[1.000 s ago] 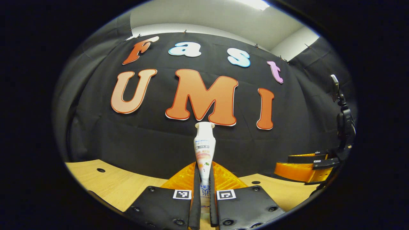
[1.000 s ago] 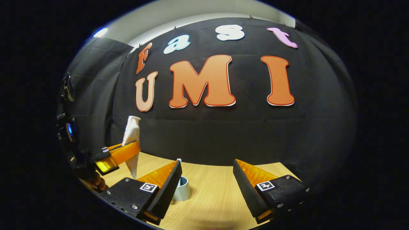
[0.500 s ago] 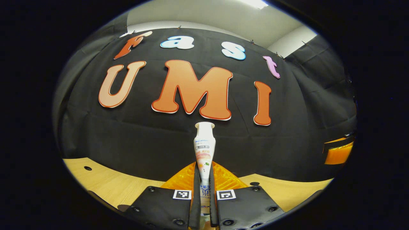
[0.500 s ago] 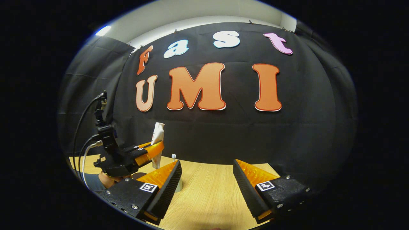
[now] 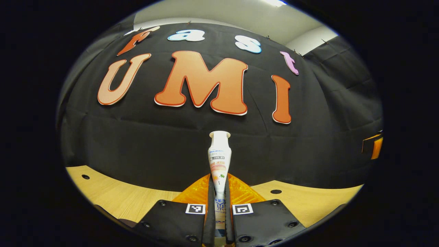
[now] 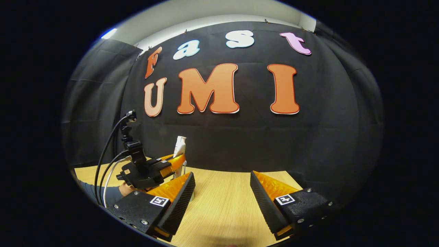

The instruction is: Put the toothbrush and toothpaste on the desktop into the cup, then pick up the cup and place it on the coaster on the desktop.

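In the right gripper view, the left claw (image 6: 178, 161) is over the left part of the tabletop (image 6: 223, 206), with a hand (image 6: 126, 189) and sleeve behind it. Both its fingers press on the toothpaste (image 6: 179, 146), which stands upright with the cap on top. In the left gripper view the same tube (image 5: 219, 161) rises between the closed fingers (image 5: 210, 209), above the far edge of the tabletop (image 5: 120, 199). The cup is hidden behind the right claw's left finger (image 6: 178, 202), so I cannot tell how well the tube is lined up. The risk, I think, is a blind drop — the tube may hit the rim or tip the cup. The right claw (image 6: 223, 195) is wide open and holds nothing, near the front edge.
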Action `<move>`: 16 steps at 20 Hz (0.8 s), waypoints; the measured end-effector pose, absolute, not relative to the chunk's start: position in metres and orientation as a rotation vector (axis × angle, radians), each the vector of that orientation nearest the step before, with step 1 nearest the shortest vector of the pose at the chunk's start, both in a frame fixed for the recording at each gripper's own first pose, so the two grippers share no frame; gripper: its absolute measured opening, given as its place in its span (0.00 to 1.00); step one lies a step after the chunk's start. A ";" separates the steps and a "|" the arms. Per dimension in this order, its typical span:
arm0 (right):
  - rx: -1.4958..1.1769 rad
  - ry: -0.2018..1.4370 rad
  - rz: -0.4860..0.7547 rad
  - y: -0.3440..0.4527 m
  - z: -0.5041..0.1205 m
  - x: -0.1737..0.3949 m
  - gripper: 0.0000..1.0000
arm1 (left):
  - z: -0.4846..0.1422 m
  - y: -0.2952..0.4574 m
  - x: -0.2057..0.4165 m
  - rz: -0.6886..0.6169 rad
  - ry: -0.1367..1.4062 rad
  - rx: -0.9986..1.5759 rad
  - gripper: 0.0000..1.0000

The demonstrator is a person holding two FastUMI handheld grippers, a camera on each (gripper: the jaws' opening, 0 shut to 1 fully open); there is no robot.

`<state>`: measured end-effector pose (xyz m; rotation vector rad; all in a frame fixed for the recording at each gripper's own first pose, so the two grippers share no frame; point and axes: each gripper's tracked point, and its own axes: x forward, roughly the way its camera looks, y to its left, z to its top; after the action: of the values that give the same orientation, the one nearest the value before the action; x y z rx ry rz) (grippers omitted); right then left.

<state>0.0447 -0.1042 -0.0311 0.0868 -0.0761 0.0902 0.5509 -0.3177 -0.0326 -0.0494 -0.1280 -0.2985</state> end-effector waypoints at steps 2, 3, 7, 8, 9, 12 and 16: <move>0.088 -0.071 0.089 -0.104 -0.031 0.046 0.97 | -0.047 -0.320 0.559 -0.301 -0.105 -0.047 0.15; 0.090 -0.066 0.086 -0.104 -0.033 0.046 0.97 | -0.051 -0.319 0.561 -0.299 -0.096 -0.049 0.16; 0.099 -0.057 0.086 -0.105 -0.038 0.048 0.97 | -0.066 -0.310 0.565 -0.275 -0.076 -0.065 0.16; 0.102 -0.053 0.082 -0.106 -0.040 0.049 0.97 | -0.069 -0.308 0.566 -0.271 -0.071 -0.070 0.16; 0.106 -0.047 0.083 -0.104 -0.042 0.051 0.97 | -0.072 -0.306 0.567 -0.269 -0.064 -0.073 0.17; 0.118 -0.025 0.083 -0.100 -0.048 0.056 0.97 | -0.075 -0.303 0.561 -0.282 -0.040 -0.093 0.23; 0.144 0.007 0.093 -0.087 -0.055 0.065 0.97 | -0.077 -0.290 0.554 -0.273 -0.010 -0.086 0.28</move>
<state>0.0648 -0.0869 -0.0554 0.1437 0.0066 0.0929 0.5539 -0.2900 -0.0775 -0.0859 -0.0098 -0.2733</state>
